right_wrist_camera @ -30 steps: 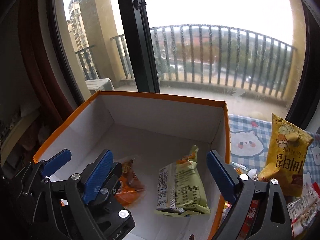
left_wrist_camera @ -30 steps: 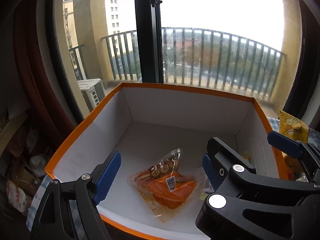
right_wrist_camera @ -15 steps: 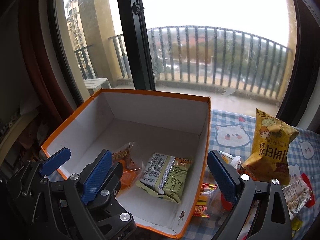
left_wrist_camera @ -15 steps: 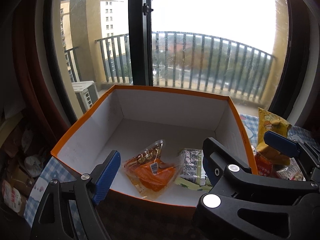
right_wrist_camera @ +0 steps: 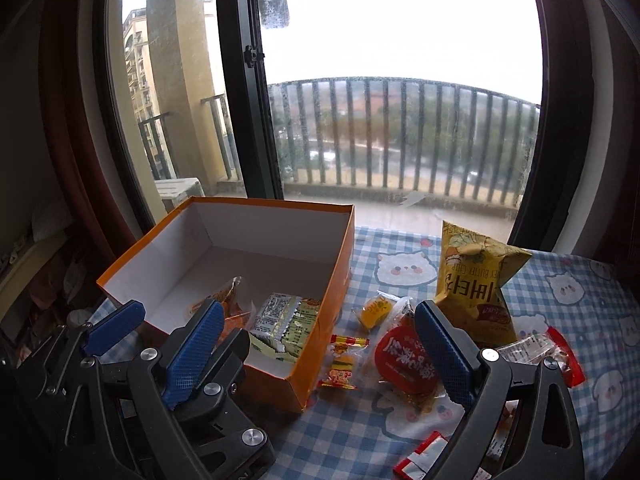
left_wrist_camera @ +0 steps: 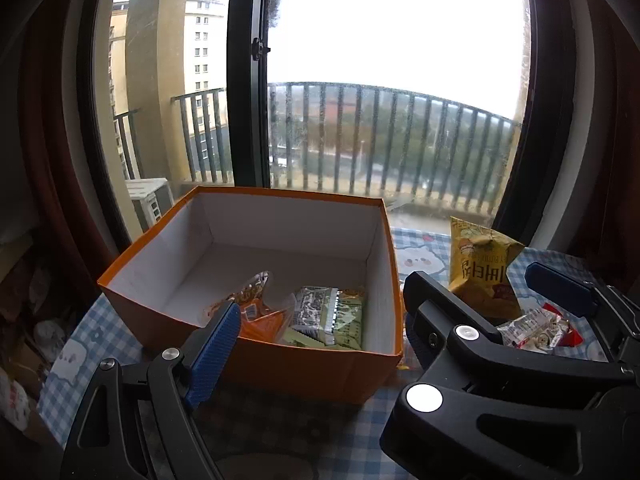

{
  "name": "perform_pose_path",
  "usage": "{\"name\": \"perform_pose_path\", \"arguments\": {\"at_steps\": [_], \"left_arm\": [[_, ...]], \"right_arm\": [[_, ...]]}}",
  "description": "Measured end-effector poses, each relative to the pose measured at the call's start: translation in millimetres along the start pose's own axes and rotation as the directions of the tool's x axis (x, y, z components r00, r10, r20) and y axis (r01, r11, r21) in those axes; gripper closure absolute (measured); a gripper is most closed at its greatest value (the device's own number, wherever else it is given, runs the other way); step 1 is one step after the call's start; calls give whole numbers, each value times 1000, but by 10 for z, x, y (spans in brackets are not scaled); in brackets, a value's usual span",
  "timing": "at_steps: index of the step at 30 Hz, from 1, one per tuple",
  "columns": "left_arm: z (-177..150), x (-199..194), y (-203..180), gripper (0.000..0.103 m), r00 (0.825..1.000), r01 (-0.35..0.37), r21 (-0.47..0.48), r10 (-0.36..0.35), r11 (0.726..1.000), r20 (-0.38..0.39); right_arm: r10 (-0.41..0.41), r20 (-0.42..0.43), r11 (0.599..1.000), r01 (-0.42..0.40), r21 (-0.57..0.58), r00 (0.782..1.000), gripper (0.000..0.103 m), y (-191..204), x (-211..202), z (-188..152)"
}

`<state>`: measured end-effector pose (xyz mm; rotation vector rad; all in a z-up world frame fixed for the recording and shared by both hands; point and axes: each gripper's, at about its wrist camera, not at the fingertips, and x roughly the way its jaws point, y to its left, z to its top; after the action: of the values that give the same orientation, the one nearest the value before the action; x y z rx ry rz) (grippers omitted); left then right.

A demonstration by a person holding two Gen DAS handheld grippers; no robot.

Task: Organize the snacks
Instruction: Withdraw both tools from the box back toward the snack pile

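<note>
Orange box (right_wrist_camera: 320, 344) now holds the green snack pack (right_wrist_camera: 286, 320) beside the orange pouch (left_wrist_camera: 256, 314), and both grippers, left (left_wrist_camera: 316, 340) and right (right_wrist_camera: 320, 352), have backed out wide and empty, so the yellow chip bag (right_wrist_camera: 476, 284) looks next.
</note>
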<state>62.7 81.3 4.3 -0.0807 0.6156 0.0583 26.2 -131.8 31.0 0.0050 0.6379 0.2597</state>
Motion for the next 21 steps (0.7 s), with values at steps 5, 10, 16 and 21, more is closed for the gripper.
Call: {"name": "perform_pose_path", "arguments": {"at_steps": [5, 10, 16, 21], "left_arm": [[-82, -155, -198, 17, 1000, 23, 6, -23, 1000, 4], [-183, -256, -402, 17, 999, 50, 6, -51, 999, 14], [-319, -331, -640, 17, 996, 85, 24, -86, 996, 32], [-449, -307, -793, 17, 995, 99, 36, -100, 994, 28]], "right_arm": [[-19, 10, 1000, 19, 13, 1000, 6, -158, -212, -83], [-39, 22, 999, 39, 14, 999, 5, -333, -409, -201], [-73, 32, 997, 73, 3, 997, 5, -533, -591, -347], [-95, 35, 995, 95, 8, 995, 6, -675, -644, -495]]}}
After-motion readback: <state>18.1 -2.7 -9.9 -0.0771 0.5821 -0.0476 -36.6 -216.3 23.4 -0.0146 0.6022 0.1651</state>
